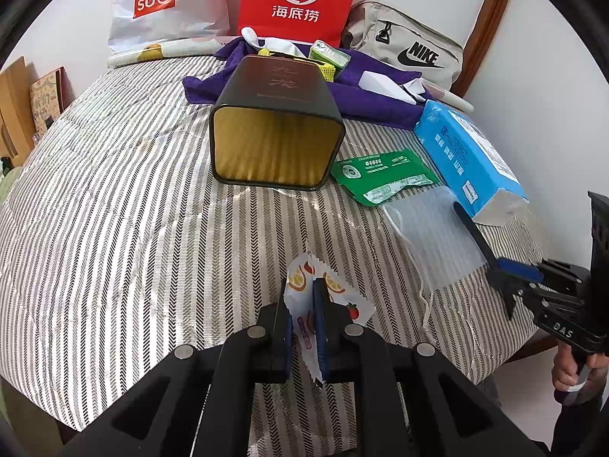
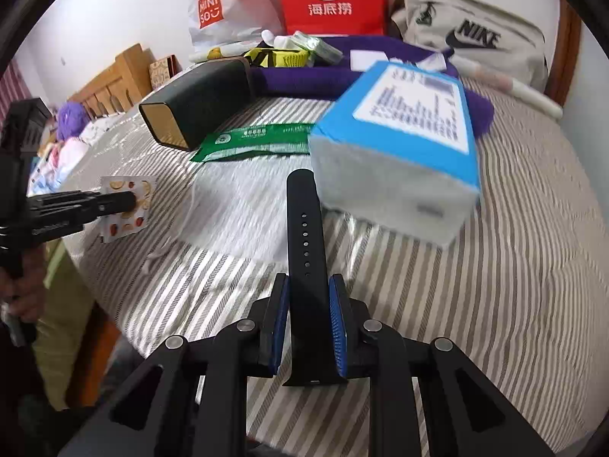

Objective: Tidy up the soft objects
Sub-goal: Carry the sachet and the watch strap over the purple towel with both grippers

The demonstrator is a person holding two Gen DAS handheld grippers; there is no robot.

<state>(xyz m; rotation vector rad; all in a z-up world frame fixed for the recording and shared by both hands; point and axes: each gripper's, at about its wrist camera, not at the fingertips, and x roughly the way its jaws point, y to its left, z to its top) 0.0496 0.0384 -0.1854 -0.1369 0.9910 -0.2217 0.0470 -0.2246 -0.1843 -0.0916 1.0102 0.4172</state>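
Note:
My left gripper is shut on a small white sachet printed with fruit, held upright just above the striped tablecloth near the front edge. From the right wrist view the same sachet shows at the far left in that gripper. My right gripper is shut on a black perforated watch strap, its blue pads pressing both edges. The strap sticks out over a clear plastic pouch, close to a blue tissue pack.
A black tin lies on its side with its gold-lined mouth facing me. A flat green packet lies beside it. Behind are a purple cloth, a yellow basket, a red bag, a white shopping bag and a beige bag.

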